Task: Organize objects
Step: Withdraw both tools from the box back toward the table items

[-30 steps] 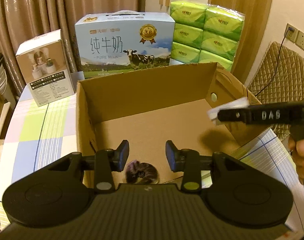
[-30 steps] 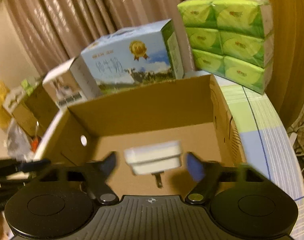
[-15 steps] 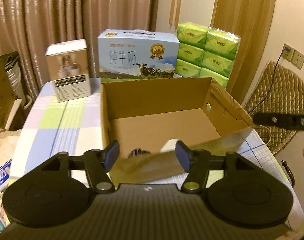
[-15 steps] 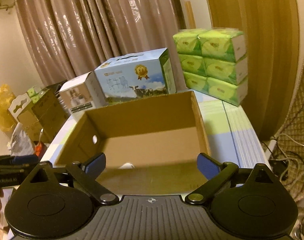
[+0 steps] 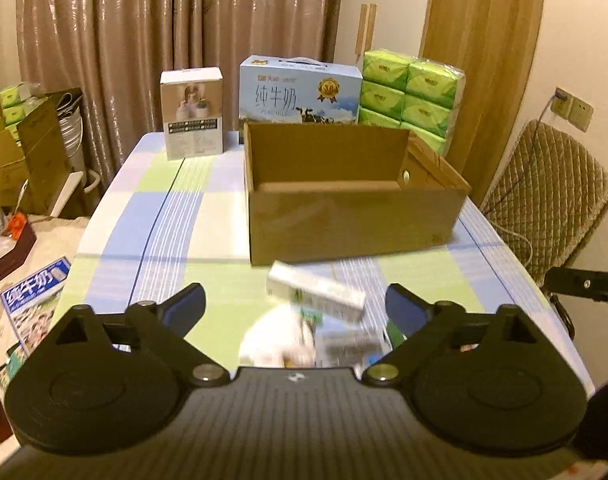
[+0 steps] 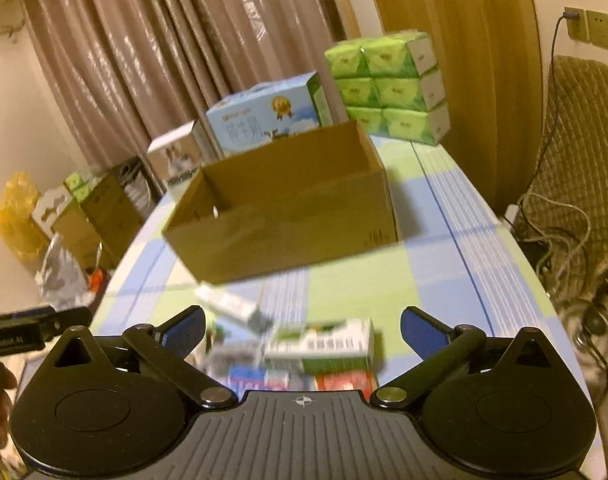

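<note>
The open cardboard box (image 5: 356,220) (image 6: 288,224) stands mid-table, and its floor is hidden from here. In front of it lies a blurred pile of small items: a long white carton (image 5: 316,292) (image 6: 232,306), a white packet (image 5: 280,340), a green-and-white box (image 6: 324,344) and red and blue packs (image 6: 344,380). My left gripper (image 5: 294,306) hovers over the pile, its jaws opening and nothing between them. My right gripper (image 6: 303,322) hovers there too, jaws opening and empty. Each gripper also shows at the edge of the other's view: the right gripper (image 5: 584,284), the left gripper (image 6: 20,336).
Behind the box stand a blue milk carton (image 5: 300,92), a white product box (image 5: 192,114) and stacked green tissue packs (image 5: 412,100). A quilted chair (image 5: 544,200) with cables sits right of the table. Cartons and bags crowd the floor at left (image 5: 24,152).
Both grippers pulled back from over the box to the near table and opened wider. The white plug left the right jaws; the dark hair tie stayed in the box.
</note>
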The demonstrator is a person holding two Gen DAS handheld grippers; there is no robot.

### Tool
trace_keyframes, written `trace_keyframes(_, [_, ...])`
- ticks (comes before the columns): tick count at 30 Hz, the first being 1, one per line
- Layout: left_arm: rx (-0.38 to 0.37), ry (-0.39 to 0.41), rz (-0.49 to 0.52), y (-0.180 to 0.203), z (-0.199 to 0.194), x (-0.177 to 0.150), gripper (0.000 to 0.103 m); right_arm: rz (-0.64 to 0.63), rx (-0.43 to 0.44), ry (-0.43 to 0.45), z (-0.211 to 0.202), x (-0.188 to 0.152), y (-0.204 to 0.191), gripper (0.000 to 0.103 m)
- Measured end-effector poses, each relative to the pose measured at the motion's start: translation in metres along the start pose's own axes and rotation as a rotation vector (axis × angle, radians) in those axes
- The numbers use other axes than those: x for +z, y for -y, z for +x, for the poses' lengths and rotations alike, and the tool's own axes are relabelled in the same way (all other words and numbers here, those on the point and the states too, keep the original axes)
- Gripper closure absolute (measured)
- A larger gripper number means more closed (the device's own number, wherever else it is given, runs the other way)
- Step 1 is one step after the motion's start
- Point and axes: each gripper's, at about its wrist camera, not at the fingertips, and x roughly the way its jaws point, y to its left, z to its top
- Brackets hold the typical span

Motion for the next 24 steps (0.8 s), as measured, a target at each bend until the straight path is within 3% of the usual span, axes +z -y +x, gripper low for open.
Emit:
trace_keyframes(3, [0.013, -0.011, 0.008, 0.005, -0.015, -0.019, 0.001, -0.005, -0.008, -0.024, -0.01, -0.019, 0.0, 0.002])
trace_keyframes(12, [0.017, -0.048, -0.002, 0.012, -0.031, -0.052, 0.001, -0.037, -0.06, -0.065, -0.029, -0.063, 0.002, 0.002])
trace_keyframes(24, [-0.017, -0.079, 0.002, 0.029, -0.024, -0.063, 0.001, -0.019, -0.078, -0.065, -0.033, -0.068, 0.016, 0.002])
